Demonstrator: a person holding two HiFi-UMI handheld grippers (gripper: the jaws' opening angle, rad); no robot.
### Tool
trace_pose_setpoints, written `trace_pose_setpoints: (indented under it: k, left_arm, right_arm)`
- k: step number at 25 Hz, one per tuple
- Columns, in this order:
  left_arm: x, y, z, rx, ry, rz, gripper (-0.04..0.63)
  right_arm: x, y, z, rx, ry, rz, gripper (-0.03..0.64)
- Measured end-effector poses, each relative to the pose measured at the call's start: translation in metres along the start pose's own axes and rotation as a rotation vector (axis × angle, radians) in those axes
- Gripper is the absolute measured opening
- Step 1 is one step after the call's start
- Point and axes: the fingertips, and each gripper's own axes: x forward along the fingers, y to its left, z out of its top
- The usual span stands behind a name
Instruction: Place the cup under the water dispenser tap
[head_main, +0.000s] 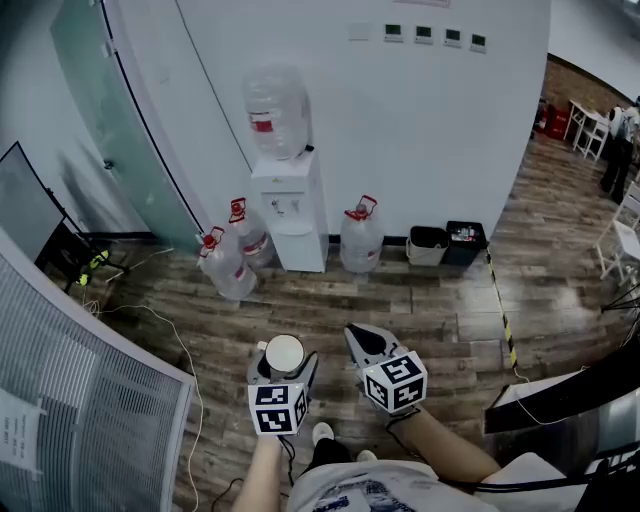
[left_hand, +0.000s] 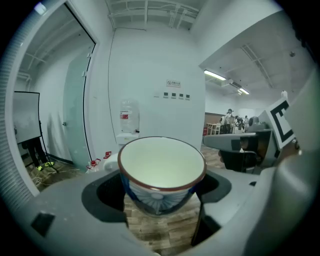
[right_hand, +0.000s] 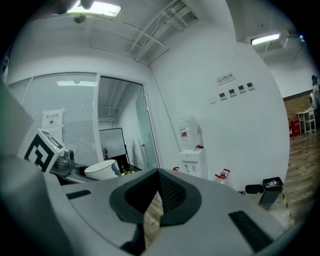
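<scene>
A white cup with a brown rim and blue pattern (head_main: 285, 350) sits upright between the jaws of my left gripper (head_main: 284, 366), which is shut on it. In the left gripper view the cup (left_hand: 161, 175) fills the space between the pads, and it looks empty. My right gripper (head_main: 356, 337) is beside it on the right, shut with nothing in it; its jaws meet at the tip (right_hand: 157, 173). The white water dispenser (head_main: 290, 215), with a clear bottle (head_main: 275, 112) on top, stands against the far wall across the wooden floor. Its taps (head_main: 281, 207) sit above a recess.
Water jugs (head_main: 228, 262) (head_main: 362, 238) stand on the floor either side of the dispenser. Two bins (head_main: 428, 244) (head_main: 463, 243) sit to its right. A glass partition (head_main: 110, 130) and cables (head_main: 150, 315) are at the left, a yellow-black floor strip (head_main: 500, 300) at the right.
</scene>
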Motion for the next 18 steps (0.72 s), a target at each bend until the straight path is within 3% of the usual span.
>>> trace_pose_setpoints:
  k: [10,18]
  left_arm:
    - [0.019,0.012,0.01,-0.024,-0.006,0.003,0.434]
    - [0.084,0.062,0.033,-0.02,0.0,-0.028,0.434]
  right_arm:
    - [0.011,-0.007,-0.003,0.021,0.005,0.02,0.02]
    - [0.089,-0.027,-0.006,0.035,0.053,0.0,0.02]
